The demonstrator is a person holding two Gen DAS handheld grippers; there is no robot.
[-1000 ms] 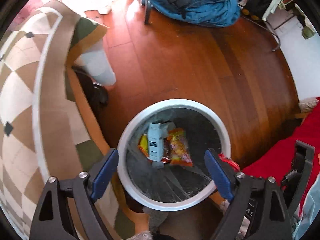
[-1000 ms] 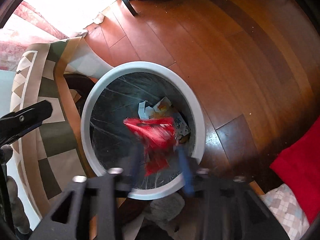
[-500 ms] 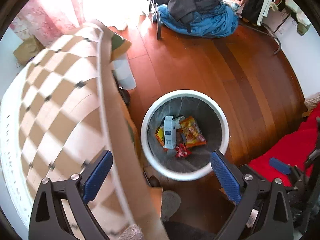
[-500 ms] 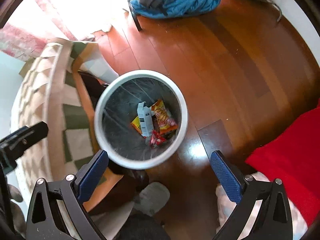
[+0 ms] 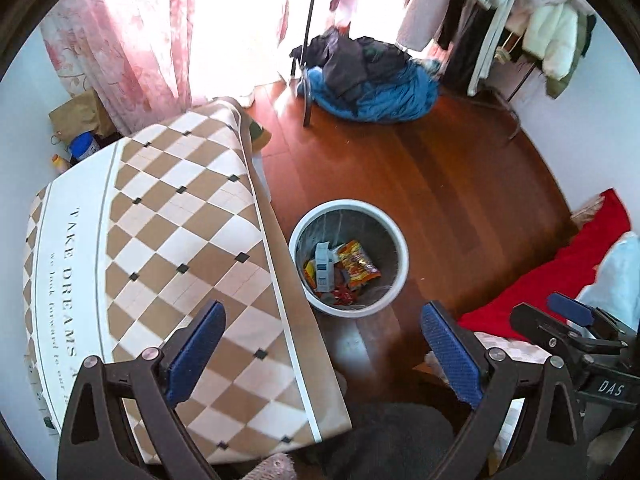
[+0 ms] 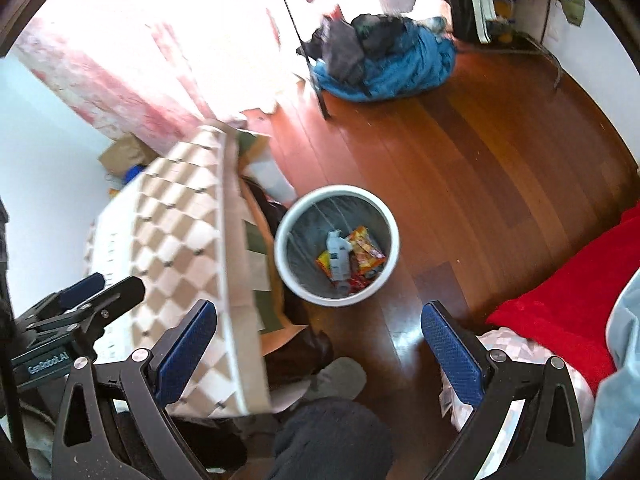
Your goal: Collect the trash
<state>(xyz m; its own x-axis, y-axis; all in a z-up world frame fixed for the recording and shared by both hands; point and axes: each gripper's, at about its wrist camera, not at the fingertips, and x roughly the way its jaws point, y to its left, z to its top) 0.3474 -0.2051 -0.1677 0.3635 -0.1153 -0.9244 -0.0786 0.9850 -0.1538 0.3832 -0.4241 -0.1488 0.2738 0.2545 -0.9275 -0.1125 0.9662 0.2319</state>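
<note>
A round white-rimmed bin [image 5: 398,240] [image 6: 390,224] stands on the wooden floor beside the table. Inside lie a pale blue carton [image 5: 323,266] [image 6: 338,254], an orange snack bag [image 5: 358,264] [image 6: 366,252] and a small red wrapper [image 5: 340,296] [image 6: 358,282]. My left gripper [image 5: 324,354] is high above the bin, open and empty. My right gripper [image 6: 320,350] is also well above the bin, open and empty. Each gripper shows at the edge of the other's view: the right gripper's body [image 5: 576,340] and the left gripper's body [image 6: 76,312].
A table with a brown and cream checked cloth [image 5: 160,248] [image 6: 188,240] stands left of the bin. A red blanket [image 5: 560,276] [image 6: 572,292] lies at the right. A blue heap of clothes [image 5: 376,84] [image 6: 384,64] sits at the far side, by pink curtains [image 5: 132,40].
The right gripper opened and the red wrapper dropped into the bin. Both grippers have since risen far above the bin, so the table top and room show.
</note>
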